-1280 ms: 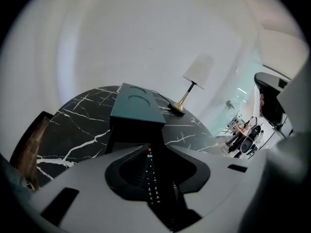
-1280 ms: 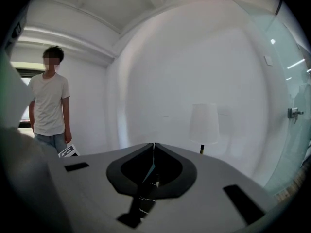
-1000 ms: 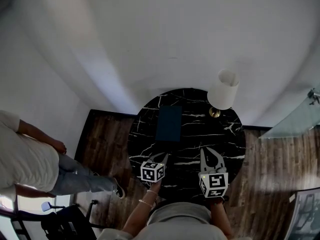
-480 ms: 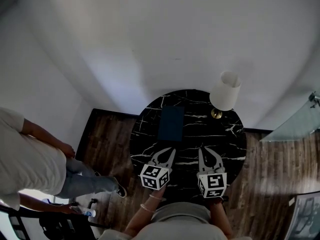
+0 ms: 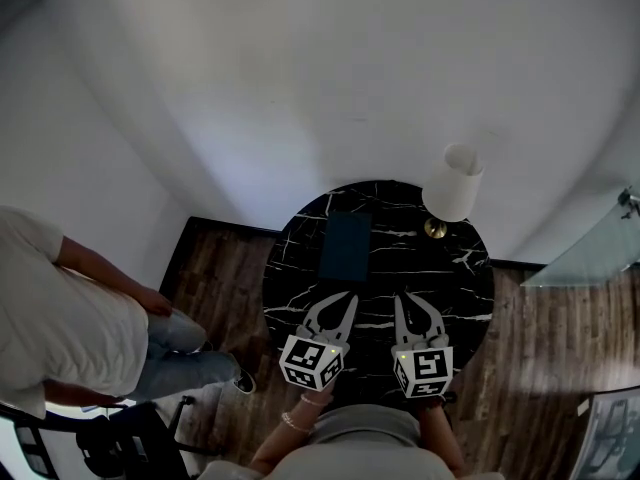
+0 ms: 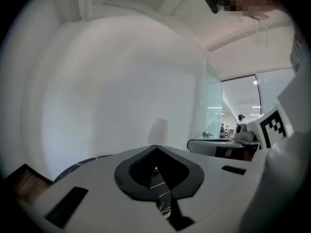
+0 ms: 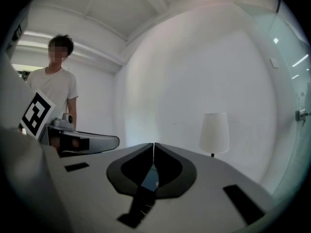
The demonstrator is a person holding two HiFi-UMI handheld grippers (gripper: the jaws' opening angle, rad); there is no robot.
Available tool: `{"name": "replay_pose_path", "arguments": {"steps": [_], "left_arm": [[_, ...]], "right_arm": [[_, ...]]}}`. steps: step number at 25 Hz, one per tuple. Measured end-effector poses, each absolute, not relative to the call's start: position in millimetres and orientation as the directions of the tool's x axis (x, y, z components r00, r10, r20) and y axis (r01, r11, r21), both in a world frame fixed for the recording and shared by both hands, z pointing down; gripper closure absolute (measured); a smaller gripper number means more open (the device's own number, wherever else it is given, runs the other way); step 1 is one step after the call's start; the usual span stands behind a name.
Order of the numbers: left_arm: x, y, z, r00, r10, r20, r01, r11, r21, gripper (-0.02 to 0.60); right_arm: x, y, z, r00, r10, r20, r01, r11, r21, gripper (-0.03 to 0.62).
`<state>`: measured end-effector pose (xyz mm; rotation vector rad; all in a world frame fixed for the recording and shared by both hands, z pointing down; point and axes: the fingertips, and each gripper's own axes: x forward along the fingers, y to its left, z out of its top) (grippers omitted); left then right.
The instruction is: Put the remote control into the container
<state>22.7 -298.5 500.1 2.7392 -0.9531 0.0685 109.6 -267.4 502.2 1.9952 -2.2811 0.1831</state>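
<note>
Black marble table point(image 5: 470, 268), left tongs point(image 5: 348, 298) clenched empty, now forward level with right tongs point(image 5: 402, 299), also clenched.

The round table point(image 5: 460, 288) is glossy black marble with white veins, over a dark wood-plank floor point(image 5: 215, 268). The container point(image 5: 346, 246) looks matt; the lamp point(image 5: 452, 183) has a matt white shade and brassy metal foot

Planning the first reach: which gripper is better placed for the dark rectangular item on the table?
Left, likely: the left gripper, shut, has its tips nearest the dark rectangular item; the right gripper sits farther to the side.
</note>
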Motion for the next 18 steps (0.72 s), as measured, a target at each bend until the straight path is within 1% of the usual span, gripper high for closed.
{"name": "replay_pose_path", "arguments": {"steps": [9,12,18], "left_arm": [[26.8,-282.0,457.4,0.791,-0.612,0.024,-0.609,-0.782,0.133,0.575],[30.0,-277.3,451.6,0.788,-0.615,0.009,-0.613,-0.783,0.106,0.575],[32.9,-271.7,450.1,0.794,-0.607,0.000,-0.604,-0.790,0.110,0.575]], "right_arm": [[103.1,-260.1,480.0,-0.143,-0.984,0.105,-0.990,0.142,-0.024,0.582],[101.4,-259.0,477.4,-0.149,-0.984,0.102,-0.989,0.147,-0.023,0.582],[98.5,-255.7,476.7,-0.154,-0.982,0.106,-0.988,0.154,-0.013,0.582]]}}
